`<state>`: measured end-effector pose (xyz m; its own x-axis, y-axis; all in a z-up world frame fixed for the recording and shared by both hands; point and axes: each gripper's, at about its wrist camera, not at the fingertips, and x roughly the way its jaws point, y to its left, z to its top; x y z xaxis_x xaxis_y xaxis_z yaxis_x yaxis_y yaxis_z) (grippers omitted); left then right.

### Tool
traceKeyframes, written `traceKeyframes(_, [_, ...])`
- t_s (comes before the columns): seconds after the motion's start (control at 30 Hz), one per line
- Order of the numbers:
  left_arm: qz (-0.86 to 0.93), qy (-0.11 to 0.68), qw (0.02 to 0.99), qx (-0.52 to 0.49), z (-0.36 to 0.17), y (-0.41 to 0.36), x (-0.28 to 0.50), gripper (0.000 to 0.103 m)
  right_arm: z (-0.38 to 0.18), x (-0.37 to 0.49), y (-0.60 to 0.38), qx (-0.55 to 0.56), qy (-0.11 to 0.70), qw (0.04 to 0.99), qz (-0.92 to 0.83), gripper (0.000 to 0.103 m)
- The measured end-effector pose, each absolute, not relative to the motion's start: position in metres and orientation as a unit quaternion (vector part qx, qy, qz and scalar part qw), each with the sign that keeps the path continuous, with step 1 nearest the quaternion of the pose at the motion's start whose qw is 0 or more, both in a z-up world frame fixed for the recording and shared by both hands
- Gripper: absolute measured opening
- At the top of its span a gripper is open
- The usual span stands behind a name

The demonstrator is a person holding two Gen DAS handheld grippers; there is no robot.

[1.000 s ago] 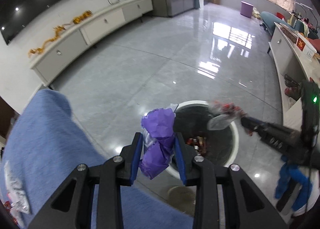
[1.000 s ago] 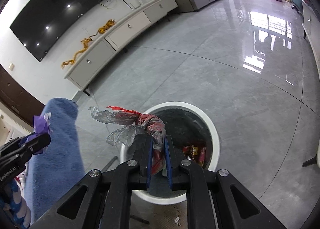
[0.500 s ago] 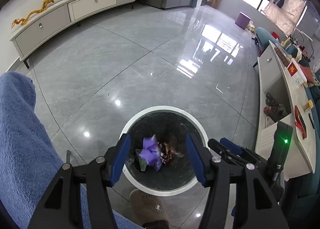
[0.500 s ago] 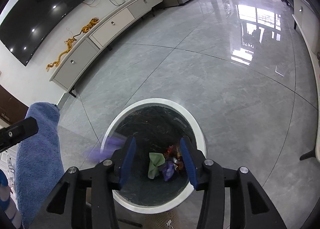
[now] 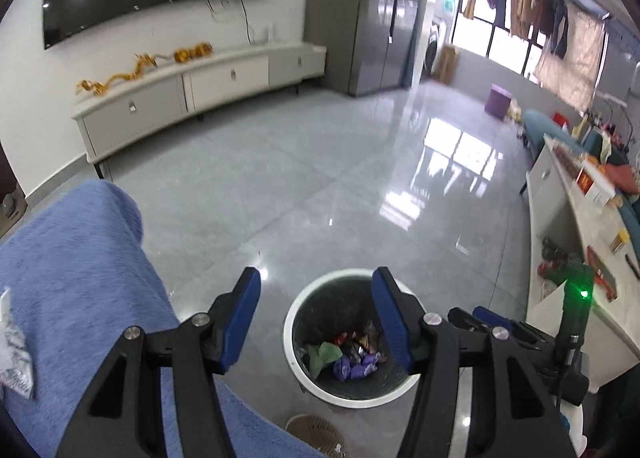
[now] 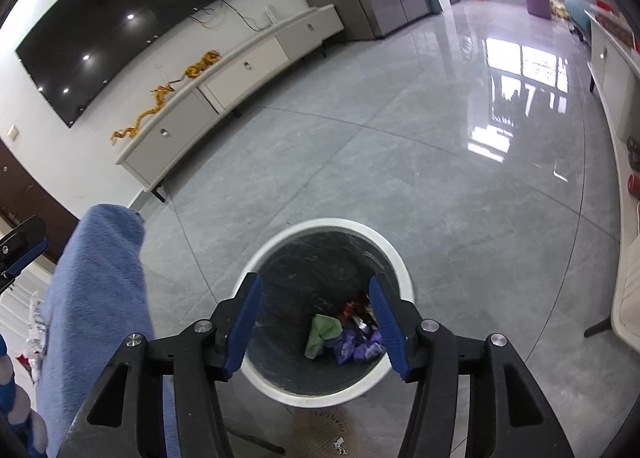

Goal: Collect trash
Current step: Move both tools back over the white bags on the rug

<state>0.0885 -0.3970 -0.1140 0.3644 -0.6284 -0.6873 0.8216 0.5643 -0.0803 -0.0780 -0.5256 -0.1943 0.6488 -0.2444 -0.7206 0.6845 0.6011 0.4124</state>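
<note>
two wrist views above a white-rimmed trash bin (image 5: 352, 398) lined with a dark bag, standing on the grey tiled floor (image 5: 280, 185). the left claw (image 5: 316, 322) hangs above the bin's near-left rim, its blue pads (image 5: 240, 318) parted about halfway, with nothing between them. the right claw (image 6: 316, 324) hangs directly over the bin (image 6: 328, 230); its jaws are opening, and nothing is between its blue pads (image 6: 386, 326). in the left view the right claw's black body (image 5: 520, 342) lies just right of the bin, with a green light (image 5: 584, 293) lit above it. the collected trash lies at the bottom of the bin: a green wrapper (image 6: 322, 334), crumpled purple wrappers (image 6: 360, 346) and red-and-foil wrappers (image 6: 356, 312), all touching in one heap. left of the bin, a blue cloth-covered shape (image 5: 72, 278) fills the foreground; a crinkled silver wrapper (image 5: 14, 354) lies on its left edge. just in front of the bin, a tan slipper (image 6: 324, 434) shows. far beyond the bin, a long white cabinet (image 6: 224, 85) stands under a wall-mounted dark screen (image 6: 132, 21).
</note>
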Motion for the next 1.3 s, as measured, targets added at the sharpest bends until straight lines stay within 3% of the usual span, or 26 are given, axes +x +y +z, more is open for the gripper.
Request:
traceKeyframes(0.33, [-0.435, 0.326, 0.837, 0.066, -0.065, -0.299, 0.083, 0.056, -0.129, -0.068, -0.482, 0.305, 0.270, 0.878, -0.250, 0.083])
traceKeyframes(0.57, [-0.389, 0.295, 0.872, 0.039, -0.039, -0.230, 0.089, 0.057, -0.088, -0.053, -0.443, 0.268, 0.245, 0.908, -0.208, 0.089])
traceKeyframes(0.67, [-0.367, 0.275, 0.888, 0.024, -0.031, -0.197, 0.091, 0.057, -0.074, -0.046, -0.429, 0.254, 0.233, 0.917, -0.201, 0.102])
traceKeyframes(1.1, [-0.288, 0.236, 0.928, -0.004, -0.028, -0.068, 0.107, 0.058, -0.026, -0.024, -0.366, 0.211, 0.161, 0.955, -0.131, 0.103])
traceKeyframes(1.3, [-0.237, 0.257, 0.937, -0.004, -0.047, -0.021, 0.139, 0.058, -0.034, 0.016, -0.337, 0.199, 0.195, 0.957, -0.078, 0.103])
